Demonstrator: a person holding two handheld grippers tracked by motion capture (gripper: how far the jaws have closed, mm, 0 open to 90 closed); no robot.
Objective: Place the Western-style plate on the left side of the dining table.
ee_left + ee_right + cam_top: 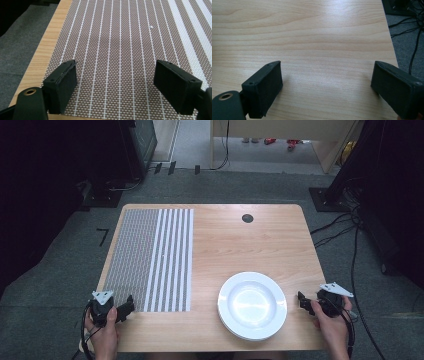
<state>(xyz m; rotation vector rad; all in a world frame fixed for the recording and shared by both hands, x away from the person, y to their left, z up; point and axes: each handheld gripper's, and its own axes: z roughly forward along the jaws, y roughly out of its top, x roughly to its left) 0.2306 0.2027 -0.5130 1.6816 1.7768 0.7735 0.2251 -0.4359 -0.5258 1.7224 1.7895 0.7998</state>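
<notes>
A striped woven placemat [151,258] covers the left part of the wooden table [240,240]. A stack of white plates [252,304] sits at the front right of the table. My left gripper [125,309] rests at the mat's near left corner, held in a hand; in the left gripper view its jaws [116,86] stand wide apart over the placemat [120,50] with nothing between them. My right gripper [303,302] is just right of the plates near the table's right edge. In the right gripper view it [327,87] is open over bare wood [312,37].
A dark round grommet [247,218] is set in the table near its far edge. Cables [340,227] trail on the grey carpet to the right. Dark equipment stands at the far left and right of the floor. A small white speck [151,26] lies on the mat.
</notes>
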